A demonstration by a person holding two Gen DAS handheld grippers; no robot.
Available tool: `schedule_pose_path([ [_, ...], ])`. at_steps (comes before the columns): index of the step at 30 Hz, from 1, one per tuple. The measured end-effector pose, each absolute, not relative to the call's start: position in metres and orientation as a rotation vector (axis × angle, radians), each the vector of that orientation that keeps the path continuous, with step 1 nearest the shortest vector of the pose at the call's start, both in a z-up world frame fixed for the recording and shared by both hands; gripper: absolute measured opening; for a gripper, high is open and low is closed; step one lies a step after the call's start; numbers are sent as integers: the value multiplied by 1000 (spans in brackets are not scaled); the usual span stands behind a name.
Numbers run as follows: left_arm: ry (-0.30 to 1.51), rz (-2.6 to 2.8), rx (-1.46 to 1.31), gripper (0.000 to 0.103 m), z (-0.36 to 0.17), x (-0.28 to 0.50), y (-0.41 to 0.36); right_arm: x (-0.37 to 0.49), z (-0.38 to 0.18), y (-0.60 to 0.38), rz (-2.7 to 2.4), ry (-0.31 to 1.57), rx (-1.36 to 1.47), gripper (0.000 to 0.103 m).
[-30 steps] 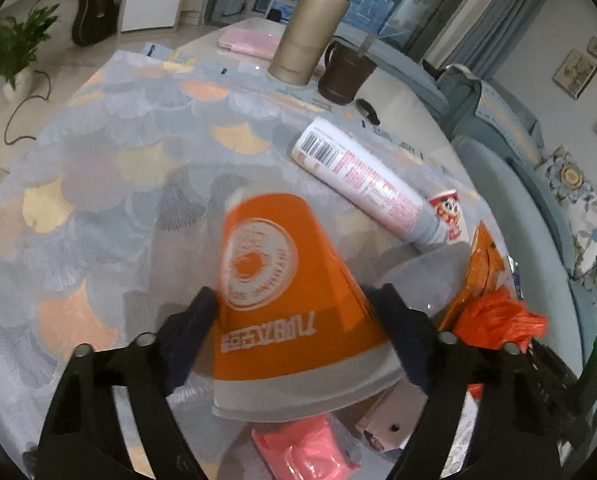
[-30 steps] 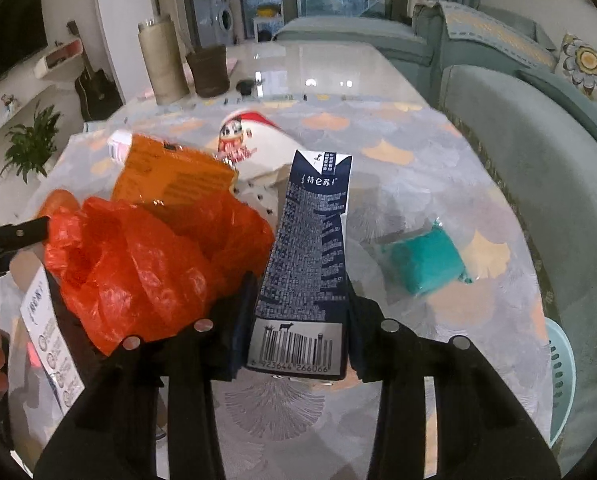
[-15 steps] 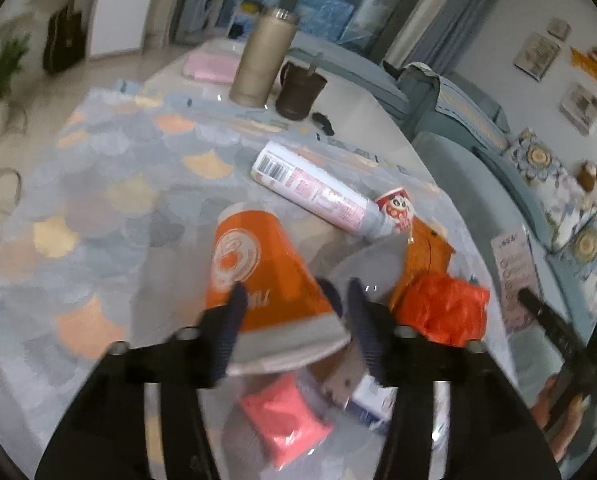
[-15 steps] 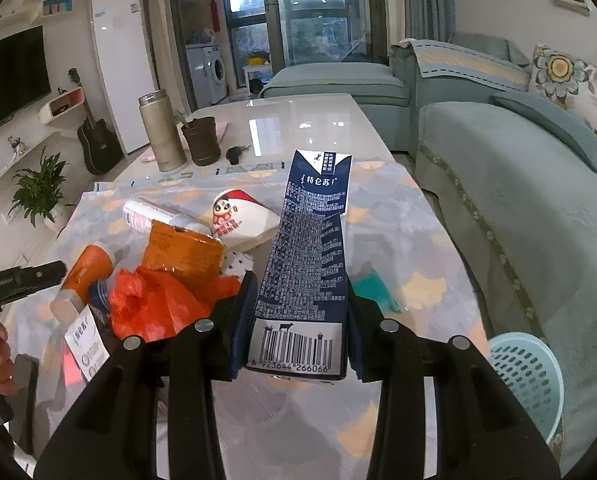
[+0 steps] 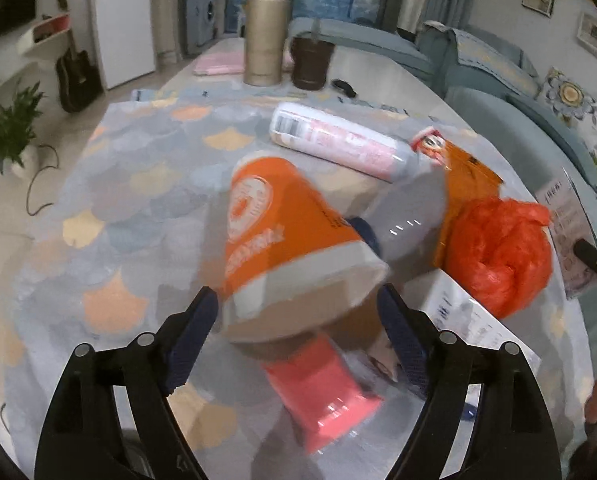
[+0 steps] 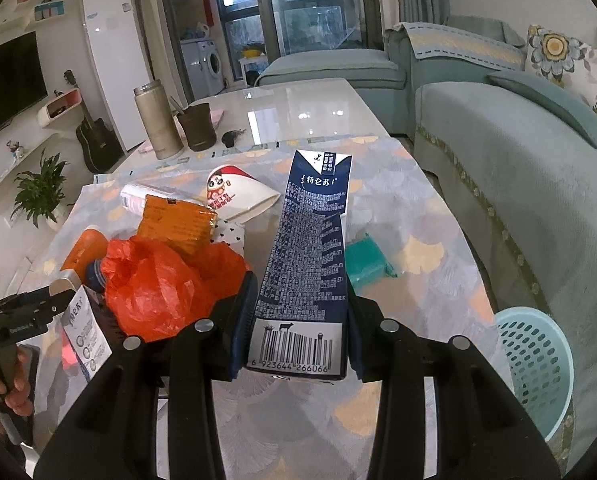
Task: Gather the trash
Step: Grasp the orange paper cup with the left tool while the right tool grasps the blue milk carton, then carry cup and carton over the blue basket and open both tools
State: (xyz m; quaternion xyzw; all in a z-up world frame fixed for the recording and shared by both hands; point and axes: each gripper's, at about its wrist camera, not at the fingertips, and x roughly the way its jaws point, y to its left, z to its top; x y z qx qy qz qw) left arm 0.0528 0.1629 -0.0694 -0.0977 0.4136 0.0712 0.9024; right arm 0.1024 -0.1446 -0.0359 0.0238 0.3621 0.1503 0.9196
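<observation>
Trash litters our desk [image 6: 418, 216]: our right gripper [image 6: 298, 320] clamps the navy milk carton [image 6: 310, 248]; left gripper [image 5: 294, 320] jaws opening, freeing the orange paper cup [image 5: 282, 232]. We should carry the carton steadily to the blue basket [image 6: 538, 368].

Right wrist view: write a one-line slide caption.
Right gripper clamps a dark blue milk carton above the littered table, a light blue basket waiting at lower right.

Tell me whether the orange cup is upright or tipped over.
Tipped: the orange cup lies on its side, rim toward the camera.
</observation>
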Motion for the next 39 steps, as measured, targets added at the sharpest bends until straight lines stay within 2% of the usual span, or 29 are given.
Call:
schedule_pose_path([
  [7,816,52,-294,60,-66,50,183,104,-40,-148,298,751,64,37],
  [15,807,128,-253,58,-65,60,184,102,-36,-141,312,747,77,37],
  [17,818,155,-213,44,-69,70,175,101,-34,-139,309,738,59,37],
  [19,809,208,-154,18,-70,74,171,100,-34,-138,310,733,45,37],
  [22,807,195,-205,3,-73,80,180,100,-33,-139,312,729,35,37],
  [32,562,-115,-446,1,-29,52,185,89,-14,-169,278,664,95,36],
  [39,459,-289,-370,1,34,43,110,61,23,-220,201,570,111,36],
])
